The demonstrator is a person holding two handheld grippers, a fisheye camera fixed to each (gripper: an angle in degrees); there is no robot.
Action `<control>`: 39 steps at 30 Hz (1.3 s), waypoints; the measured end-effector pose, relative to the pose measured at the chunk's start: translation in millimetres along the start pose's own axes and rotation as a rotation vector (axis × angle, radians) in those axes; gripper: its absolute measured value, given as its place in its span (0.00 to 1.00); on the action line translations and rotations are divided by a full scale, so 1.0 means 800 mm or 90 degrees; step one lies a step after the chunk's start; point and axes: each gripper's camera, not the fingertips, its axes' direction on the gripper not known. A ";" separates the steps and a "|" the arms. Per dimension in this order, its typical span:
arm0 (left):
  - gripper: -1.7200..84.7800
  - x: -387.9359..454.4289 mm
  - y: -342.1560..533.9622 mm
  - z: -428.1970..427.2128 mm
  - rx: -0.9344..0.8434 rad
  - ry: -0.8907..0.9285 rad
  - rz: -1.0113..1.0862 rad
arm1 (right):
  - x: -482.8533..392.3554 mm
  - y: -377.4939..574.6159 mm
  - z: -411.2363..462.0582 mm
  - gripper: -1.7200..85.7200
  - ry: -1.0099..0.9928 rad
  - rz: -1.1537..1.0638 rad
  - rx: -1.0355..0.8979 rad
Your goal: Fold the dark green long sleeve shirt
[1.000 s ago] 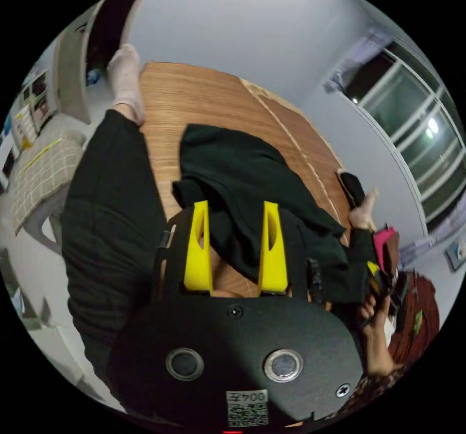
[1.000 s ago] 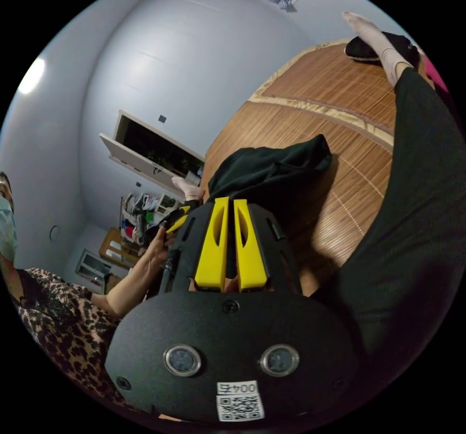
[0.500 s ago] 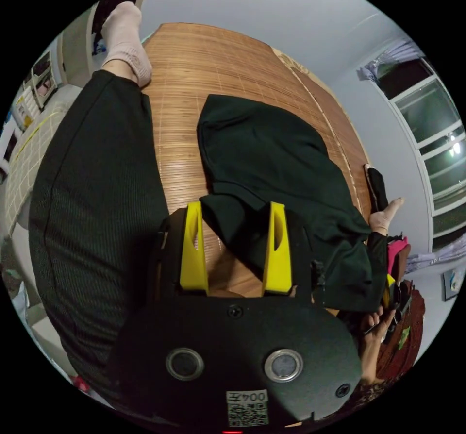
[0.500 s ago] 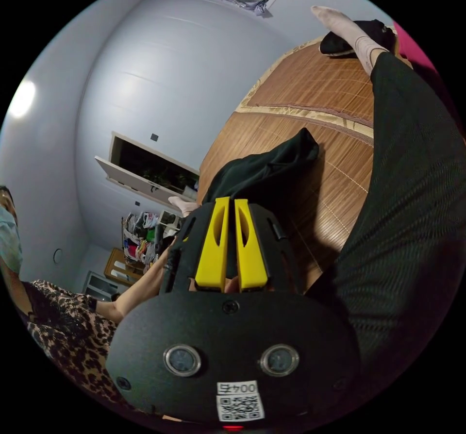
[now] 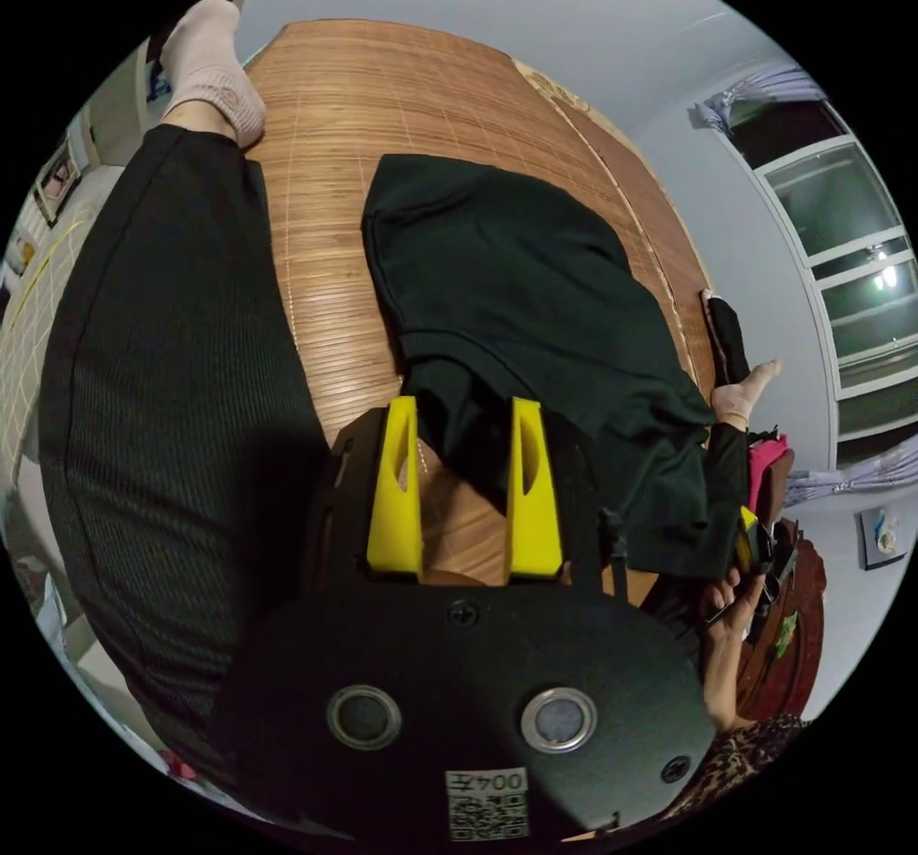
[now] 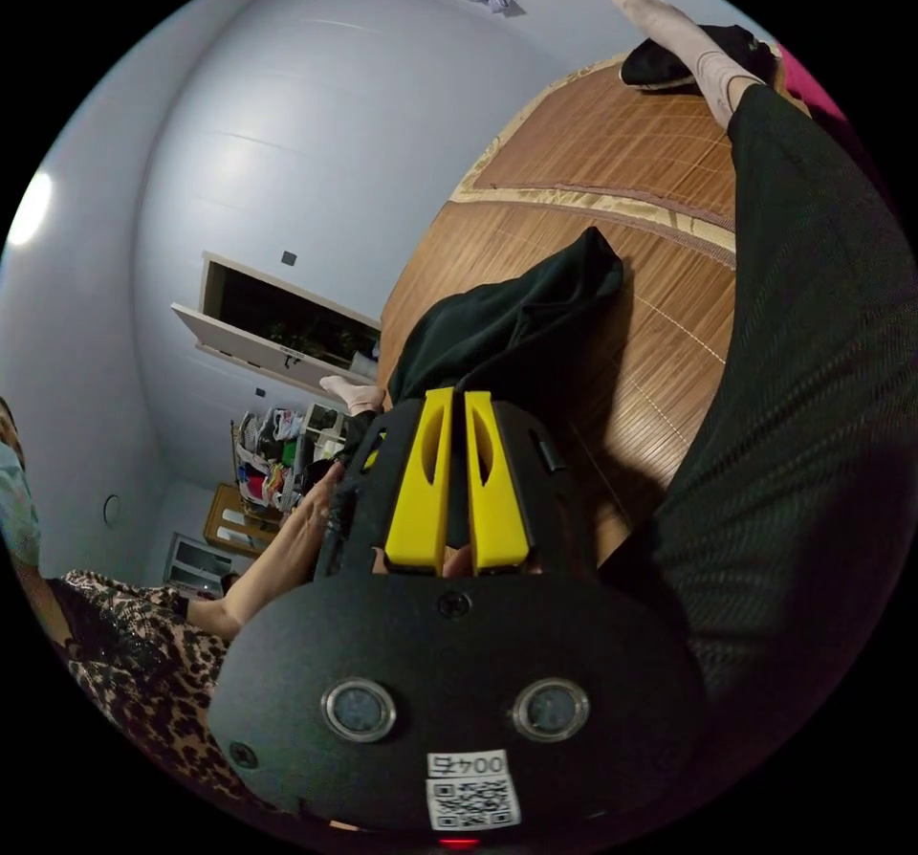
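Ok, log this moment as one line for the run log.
left tongs: open over sleeve edge | right tongs: shut on dark green long sleeve shirt | shirt on woven bamboo mat

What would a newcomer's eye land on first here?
The dark green long sleeve shirt spread on the bamboo mat, between the person's outstretched legs. Next, the yellow jaws: the left hand-held gripper open over the shirt's near edge, the right hand-held gripper pinched shut on a raised fold.

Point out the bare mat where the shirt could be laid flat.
Bare bamboo mat lies beyond the dark green shirt, toward the socked foot and wall. It is crowded by the person's leg and around the left gripper.
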 end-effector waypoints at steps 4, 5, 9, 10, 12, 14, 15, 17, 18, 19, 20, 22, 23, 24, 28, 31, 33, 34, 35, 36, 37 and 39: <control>0.09 0.012 0.003 -0.020 0.013 0.012 -0.015 | -0.002 -0.009 0.020 0.07 0.024 0.040 -0.063; 0.08 0.014 0.003 -0.022 0.013 0.013 -0.017 | -0.003 -0.010 0.022 0.07 0.028 0.043 -0.071; 0.07 0.030 0.008 -0.035 -0.001 0.013 -0.017 | -0.013 -0.013 0.033 0.13 0.065 0.068 -0.118; 0.07 0.035 0.011 -0.039 -0.004 0.008 -0.016 | -0.016 -0.013 0.036 0.15 0.077 0.077 -0.136; 0.08 0.042 0.014 -0.043 -0.007 0.003 -0.014 | -0.023 -0.013 0.041 0.17 0.100 0.083 -0.163; 0.10 0.049 0.018 -0.046 -0.019 0.000 -0.012 | -0.029 -0.013 0.049 0.18 0.142 0.092 -0.196; 0.10 0.052 0.021 -0.048 -0.026 0.003 -0.014 | -0.034 -0.013 0.055 0.18 0.167 0.092 -0.218; 0.11 0.054 0.025 -0.052 -0.029 0.008 -0.021 | -0.039 -0.013 0.065 0.18 0.207 0.099 -0.256; 0.11 0.055 0.029 -0.056 -0.029 0.012 -0.029 | -0.042 -0.012 0.072 0.18 0.231 0.104 -0.281; 0.11 0.056 0.033 -0.062 -0.026 0.016 -0.035 | -0.045 -0.011 0.077 0.17 0.251 0.107 -0.307; 0.11 0.056 0.036 -0.064 -0.025 0.017 -0.037 | -0.047 -0.010 0.079 0.17 0.260 0.107 -0.317; 0.09 0.060 0.047 -0.074 -0.018 0.014 -0.044 | -0.060 -0.007 0.081 0.15 0.299 0.094 -0.341; 0.09 0.061 0.051 -0.077 -0.016 0.012 -0.045 | -0.063 -0.007 0.081 0.14 0.308 0.091 -0.347; 0.07 0.064 0.058 -0.084 -0.010 0.007 -0.047 | -0.068 -0.005 0.079 0.12 0.321 0.086 -0.358; 0.05 0.072 0.096 -0.123 0.057 0.042 -0.037 | -0.087 0.002 0.063 0.07 0.292 0.055 -0.381; 0.04 0.064 0.139 -0.172 0.155 0.173 -0.013 | -0.113 0.004 0.022 0.06 0.201 0.002 -0.324; 0.04 0.047 0.166 -0.205 0.204 0.294 -0.023 | -0.129 0.000 -0.018 0.06 0.112 -0.019 -0.271; 0.04 0.036 0.184 -0.229 0.233 0.374 -0.039 | -0.139 -0.004 -0.052 0.06 0.032 -0.032 -0.227; 0.04 0.032 0.194 -0.242 0.249 0.405 -0.045 | -0.144 -0.006 -0.070 0.06 -0.007 -0.037 -0.204; 0.03 0.030 0.213 -0.272 0.284 0.458 -0.037 | -0.157 -0.012 -0.109 0.06 -0.074 -0.053 -0.157; 0.03 0.033 0.233 -0.310 0.327 0.506 -0.009 | -0.175 -0.018 -0.149 0.06 -0.131 -0.076 -0.113; 0.03 0.046 0.262 -0.375 0.376 0.564 0.056 | -0.208 -0.026 -0.214 0.06 -0.215 -0.125 -0.054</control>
